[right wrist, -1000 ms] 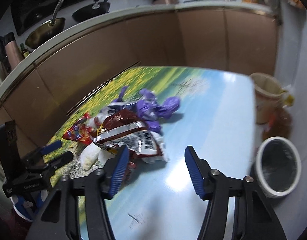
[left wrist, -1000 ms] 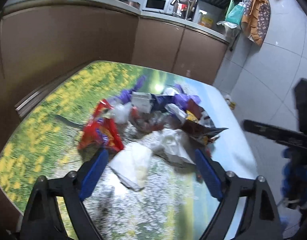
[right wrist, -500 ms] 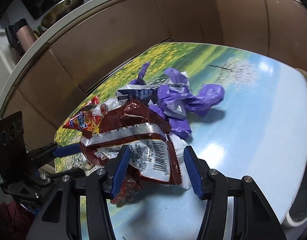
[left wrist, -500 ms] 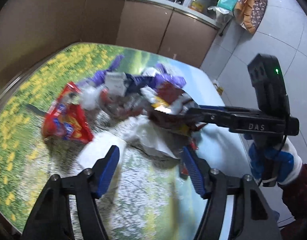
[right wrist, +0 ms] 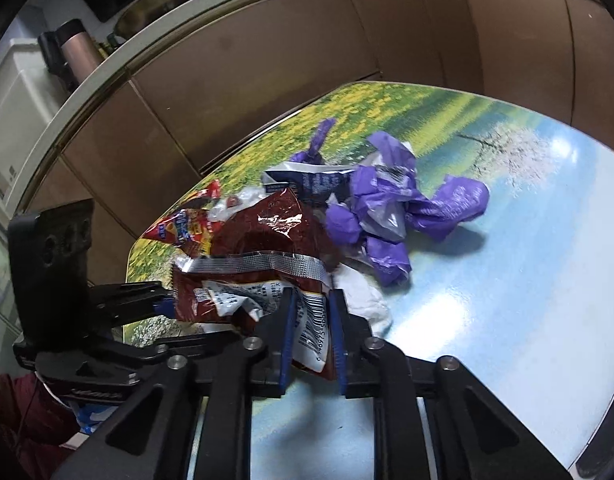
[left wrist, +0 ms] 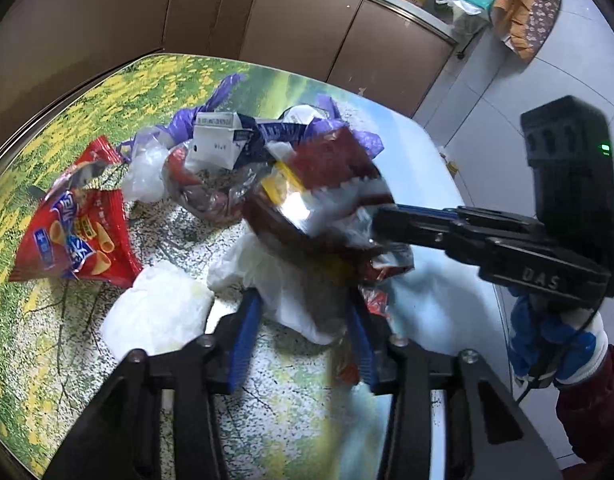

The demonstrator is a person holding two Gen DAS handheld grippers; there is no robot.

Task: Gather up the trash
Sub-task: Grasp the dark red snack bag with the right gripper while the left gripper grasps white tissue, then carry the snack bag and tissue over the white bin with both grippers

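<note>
On the flower-print table [right wrist: 527, 280], a heap of wrappers is being gathered.
The right gripper [right wrist: 311, 320] is clenched on the dark red snack bag [right wrist: 263, 248]; the left gripper [left wrist: 303, 320] is closing around a white plastic bag [left wrist: 291, 292], not yet judged pinched. The grasping step is in hand; next, both pieces must be lifted clear of the red chip bag [left wrist: 75, 232] and purple bags [right wrist: 391, 212].
</note>
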